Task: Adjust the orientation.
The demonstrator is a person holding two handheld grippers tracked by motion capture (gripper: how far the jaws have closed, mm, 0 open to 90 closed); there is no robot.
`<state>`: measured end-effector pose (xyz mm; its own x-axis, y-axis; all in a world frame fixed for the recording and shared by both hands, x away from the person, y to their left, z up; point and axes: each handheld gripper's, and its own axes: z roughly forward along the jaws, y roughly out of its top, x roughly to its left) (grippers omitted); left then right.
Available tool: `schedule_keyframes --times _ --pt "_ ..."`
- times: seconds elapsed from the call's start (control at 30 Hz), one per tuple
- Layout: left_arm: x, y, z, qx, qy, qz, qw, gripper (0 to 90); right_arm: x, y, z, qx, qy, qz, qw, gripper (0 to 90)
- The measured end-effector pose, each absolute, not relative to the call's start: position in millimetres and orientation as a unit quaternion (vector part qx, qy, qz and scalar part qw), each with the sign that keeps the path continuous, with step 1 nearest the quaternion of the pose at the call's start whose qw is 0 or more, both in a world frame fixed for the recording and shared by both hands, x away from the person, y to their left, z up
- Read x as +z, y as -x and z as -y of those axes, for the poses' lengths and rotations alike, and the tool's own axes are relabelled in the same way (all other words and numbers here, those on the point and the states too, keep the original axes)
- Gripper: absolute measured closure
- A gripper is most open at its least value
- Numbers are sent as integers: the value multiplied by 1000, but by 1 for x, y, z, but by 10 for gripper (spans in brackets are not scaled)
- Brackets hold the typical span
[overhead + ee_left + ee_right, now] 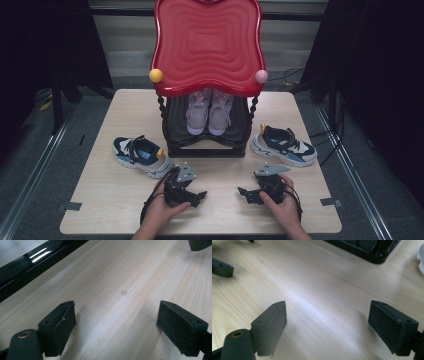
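Both grippers sit low over the table (100, 200), near edge, jaws wide, nothing between them. Left gripper (199, 196) points right, right gripper (243, 192) points left, tips facing each other. Left blue sneaker (141, 155) lies just far-left of the left gripper, long axis left-right, toe near its plate. Right blue sneaker (283, 145) lies far-right of the right gripper. Pink pair (209, 111) already on the rack (206, 145). Each hand is nearer its own-side shoe; likely next grab.

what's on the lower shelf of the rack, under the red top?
A pair of pale pink shoes stands side by side on the black shelf of the rack, toes toward the camera. The red top tier covers their heels and the back of the shelf, so anything farther in is hidden.
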<state>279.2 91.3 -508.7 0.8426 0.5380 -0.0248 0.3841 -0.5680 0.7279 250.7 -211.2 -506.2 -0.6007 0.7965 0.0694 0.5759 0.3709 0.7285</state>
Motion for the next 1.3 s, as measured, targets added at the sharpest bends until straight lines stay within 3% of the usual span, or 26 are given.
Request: schedule_keyframes --times 0.3,1.3 --pt "-509 -279 -91 100 -880 -262 384 149 -510 -247 214 357 -409 -823 167 144" --pt "-507 -279 -90 99 -882 -268 374 151 -510 -246 214 355 -412 -823 166 139"
